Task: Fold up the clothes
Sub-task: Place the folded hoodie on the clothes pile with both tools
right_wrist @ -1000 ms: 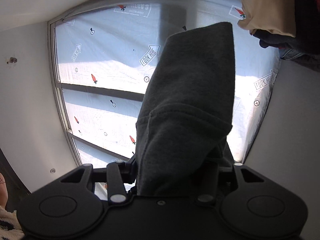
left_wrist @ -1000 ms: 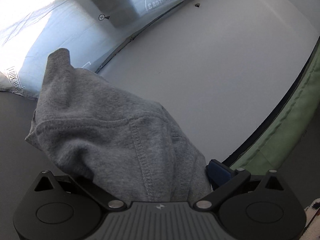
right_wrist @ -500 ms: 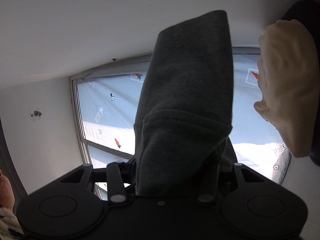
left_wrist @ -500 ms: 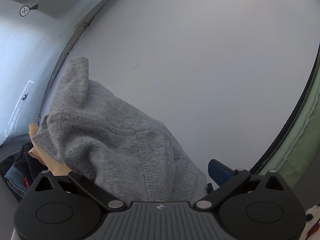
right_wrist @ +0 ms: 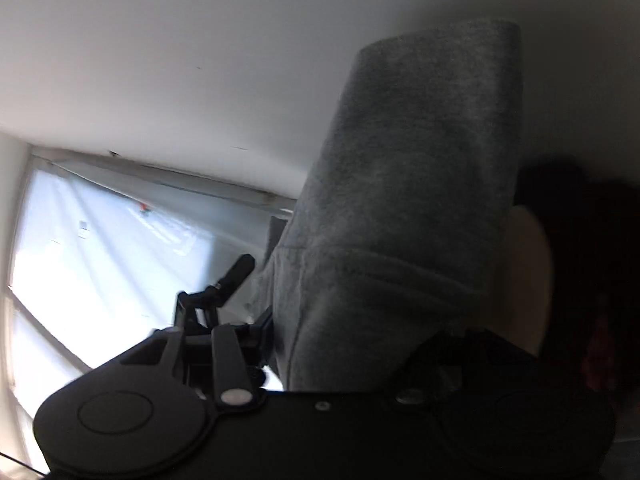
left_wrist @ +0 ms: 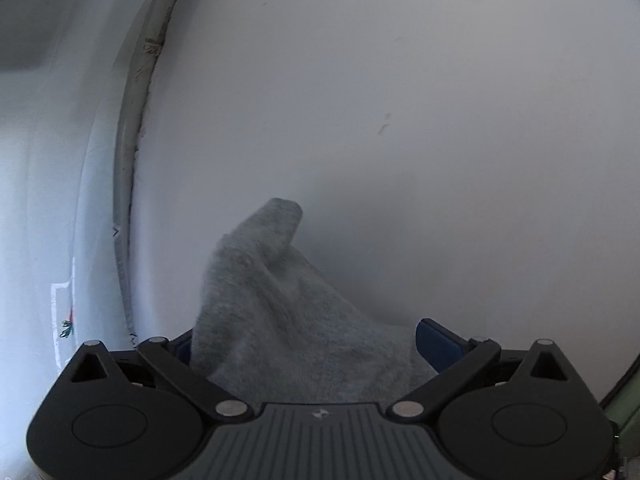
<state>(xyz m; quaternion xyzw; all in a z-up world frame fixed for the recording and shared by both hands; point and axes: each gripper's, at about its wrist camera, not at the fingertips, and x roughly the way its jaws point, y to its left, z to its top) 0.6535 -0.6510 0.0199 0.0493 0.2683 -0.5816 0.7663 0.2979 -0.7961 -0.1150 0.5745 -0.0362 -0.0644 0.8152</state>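
A grey sweat garment (left_wrist: 280, 312) is held up in the air by both grippers. In the left wrist view its fabric bunches between the jaws of my left gripper (left_wrist: 316, 344), which is shut on it; one blue pad (left_wrist: 436, 344) shows beside the cloth. In the right wrist view a hemmed edge of the same garment (right_wrist: 400, 208) stands up from my right gripper (right_wrist: 360, 360), which is shut on it; its fingers are hidden by the cloth. Both cameras point up at the white wall and ceiling.
A window covered with printed film shows at the left in the left wrist view (left_wrist: 48, 200) and in the right wrist view (right_wrist: 100, 248). A pile of dark and cream clothes (right_wrist: 560, 280) sits at the right. A black gripper part (right_wrist: 224, 284) shows beyond.
Both grippers have tilted upward with the garment: the window has slid out to the edges and the white wall fills the views. The cloth in the left gripper now looks smaller and lower.
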